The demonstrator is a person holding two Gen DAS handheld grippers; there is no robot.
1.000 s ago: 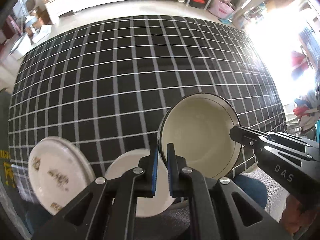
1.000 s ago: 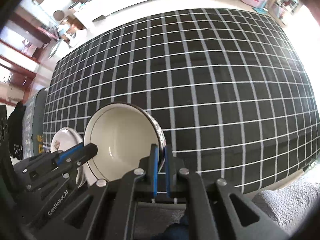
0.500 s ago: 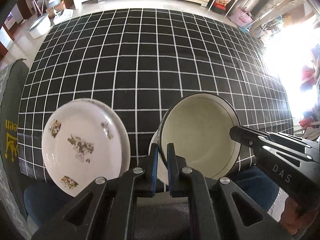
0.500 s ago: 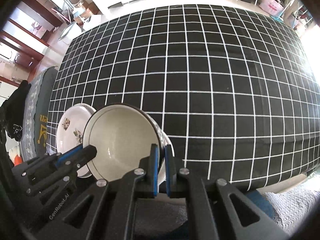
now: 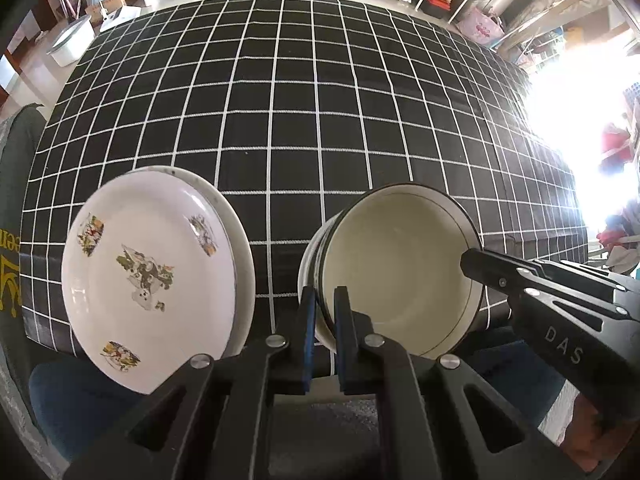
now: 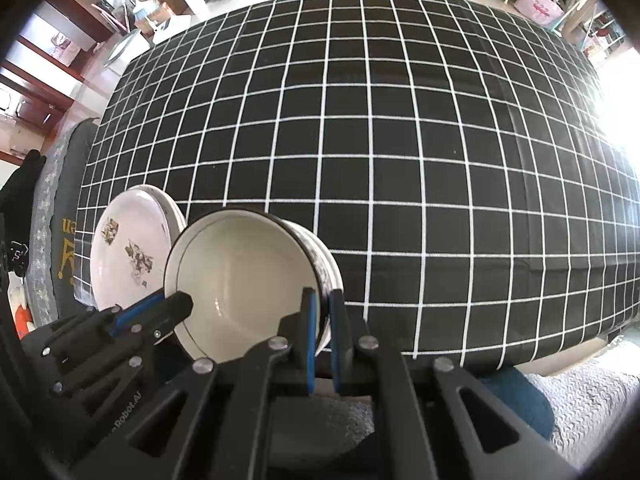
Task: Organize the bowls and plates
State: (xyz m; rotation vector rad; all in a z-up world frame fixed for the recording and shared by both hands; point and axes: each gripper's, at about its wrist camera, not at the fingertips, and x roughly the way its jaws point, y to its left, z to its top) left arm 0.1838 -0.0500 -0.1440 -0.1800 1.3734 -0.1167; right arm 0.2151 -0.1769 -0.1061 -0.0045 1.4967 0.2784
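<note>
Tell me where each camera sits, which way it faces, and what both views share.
Left wrist: on the left gripper, looking steeply down at the checked tablecloth; gripper shut on the bowl rim, right gripper entering from the right.
Right wrist: on the right gripper, facing down likewise; left gripper at lower left.
Shared: bowl, stacked plates, tablecloth.

A black white-checked tablecloth point(image 5: 320, 120) covers the table, with stacked floral plates point(image 5: 148, 264) lying near its front edge.
</note>
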